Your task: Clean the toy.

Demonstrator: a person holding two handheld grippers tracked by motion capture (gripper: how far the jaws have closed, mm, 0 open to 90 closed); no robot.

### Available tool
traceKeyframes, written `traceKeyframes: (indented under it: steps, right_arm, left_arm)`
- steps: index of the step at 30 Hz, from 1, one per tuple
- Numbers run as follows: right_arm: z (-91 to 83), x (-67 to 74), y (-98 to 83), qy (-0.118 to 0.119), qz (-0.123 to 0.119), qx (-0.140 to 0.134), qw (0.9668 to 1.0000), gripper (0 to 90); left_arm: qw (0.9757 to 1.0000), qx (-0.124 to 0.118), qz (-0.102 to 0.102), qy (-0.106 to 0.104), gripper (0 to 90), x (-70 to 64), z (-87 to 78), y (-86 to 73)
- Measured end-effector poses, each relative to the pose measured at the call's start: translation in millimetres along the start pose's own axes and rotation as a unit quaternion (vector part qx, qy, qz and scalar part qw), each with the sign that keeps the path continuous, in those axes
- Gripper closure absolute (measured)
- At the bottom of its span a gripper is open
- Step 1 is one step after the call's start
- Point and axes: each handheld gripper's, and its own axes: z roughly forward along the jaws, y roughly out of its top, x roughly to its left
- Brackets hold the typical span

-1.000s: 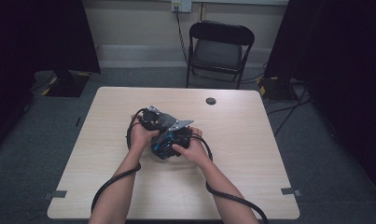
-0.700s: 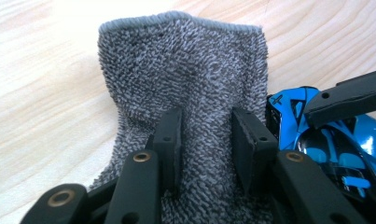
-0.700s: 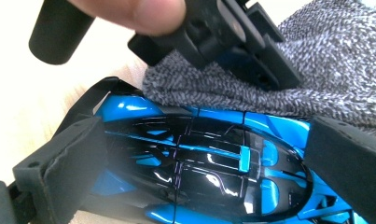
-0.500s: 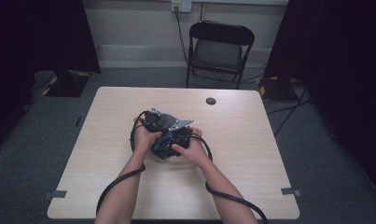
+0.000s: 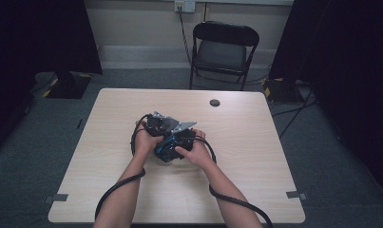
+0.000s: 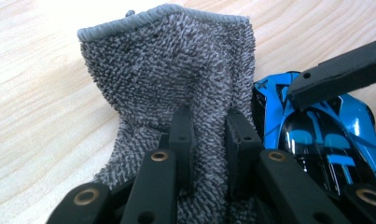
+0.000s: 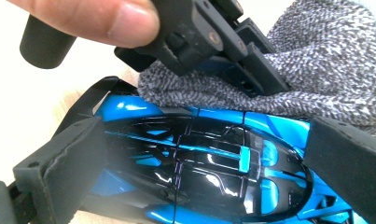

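Left claw [image 6: 209, 140] pinching grey cloth [image 6: 176, 65], touching blue toy car [image 7: 199, 163] mid-table [image 5: 108, 109]

A glossy blue-and-black toy car [image 7: 209, 172] sits mid-table on the pale wooden tabletop [image 5: 255, 142]. A grey terry cloth [image 6: 176, 79], bunched and standing upright, presses against the car's side and drapes over its upper edge.
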Motion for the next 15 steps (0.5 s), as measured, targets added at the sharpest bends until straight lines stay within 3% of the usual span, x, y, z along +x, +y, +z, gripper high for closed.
traceKeyframes:
  steps: [7, 15]
  right_arm:
    - [0.0, 0.1, 0.2, 0.000, 0.000, 0.001, 1.0000, 0.0]
    - [0.0, 0.3, -0.2, -0.001, 0.000, -0.001, 1.0000, 0.0]
  left_arm:
    - [1.0000, -0.007, -0.006, -0.001, 75.5, -0.4, -3.0, -4.8]
    - [1.0000, 0.004, 0.002, 0.000, 75.4, 1.3, -10.0, -9.3]
